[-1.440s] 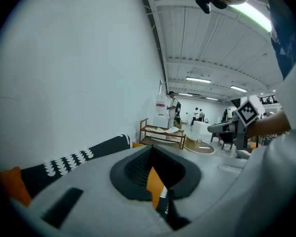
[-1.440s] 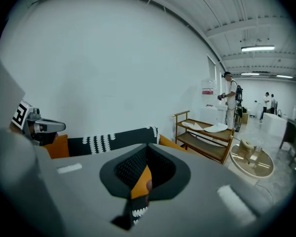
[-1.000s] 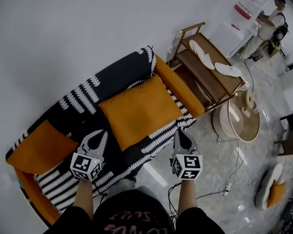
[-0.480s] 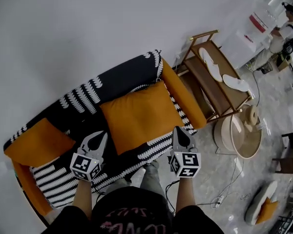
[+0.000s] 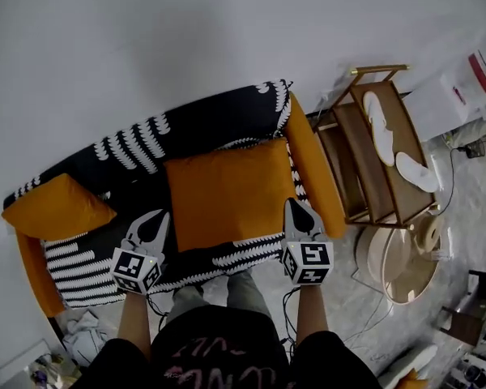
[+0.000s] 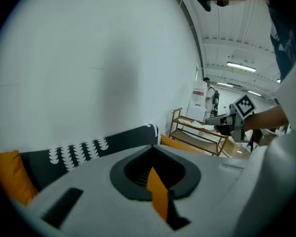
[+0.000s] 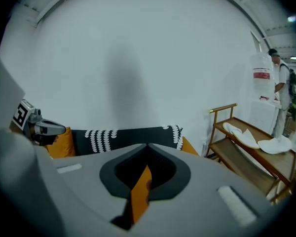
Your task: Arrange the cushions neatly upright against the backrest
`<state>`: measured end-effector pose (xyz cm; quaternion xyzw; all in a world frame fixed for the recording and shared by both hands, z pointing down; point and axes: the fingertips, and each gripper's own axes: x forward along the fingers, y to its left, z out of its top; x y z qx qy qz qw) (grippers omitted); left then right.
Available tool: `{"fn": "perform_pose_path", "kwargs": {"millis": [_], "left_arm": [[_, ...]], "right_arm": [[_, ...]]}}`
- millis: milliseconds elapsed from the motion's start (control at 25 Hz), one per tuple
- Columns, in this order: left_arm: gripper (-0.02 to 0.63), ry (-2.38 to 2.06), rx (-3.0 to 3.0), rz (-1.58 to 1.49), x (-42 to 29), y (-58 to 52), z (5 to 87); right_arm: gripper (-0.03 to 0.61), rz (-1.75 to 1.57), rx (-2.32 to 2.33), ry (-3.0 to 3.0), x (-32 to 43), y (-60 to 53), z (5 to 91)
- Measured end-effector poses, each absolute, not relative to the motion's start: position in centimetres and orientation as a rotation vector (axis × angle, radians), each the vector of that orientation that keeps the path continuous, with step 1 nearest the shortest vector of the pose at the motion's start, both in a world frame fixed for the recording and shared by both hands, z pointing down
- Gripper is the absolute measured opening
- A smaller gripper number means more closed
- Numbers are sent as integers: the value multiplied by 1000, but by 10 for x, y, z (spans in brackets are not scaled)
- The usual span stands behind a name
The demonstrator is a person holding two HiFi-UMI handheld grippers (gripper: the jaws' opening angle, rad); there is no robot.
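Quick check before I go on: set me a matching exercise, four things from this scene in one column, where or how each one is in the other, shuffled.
Things:
1. large orange cushion
2. small orange cushion
3. white slippers
4. right gripper

Places or states:
A. on the wooden rack beside the sofa
B. shut and empty, near the sofa's front edge
C. at the sofa's end farthest from the rack
D. on the seat, next to the orange armrest

Pairs: 1-D, 2-C, 3-A, 4-B

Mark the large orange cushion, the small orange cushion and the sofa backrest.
large orange cushion (image 5: 227, 191): head view, centre of its face.
small orange cushion (image 5: 55, 209): head view, its middle.
sofa backrest (image 5: 202, 124): head view, dark fabric midway along.
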<state>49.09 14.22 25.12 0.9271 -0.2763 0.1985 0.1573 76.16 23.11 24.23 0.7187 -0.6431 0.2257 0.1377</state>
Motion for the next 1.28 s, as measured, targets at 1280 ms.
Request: {"fn": "perform_pose_path", "kwargs": {"millis": [1280], "left_arm": [[18,-1020,2180,755,504,100,473]], "right_arm": [[64,952,1655,-1853,822,166,462]]}}
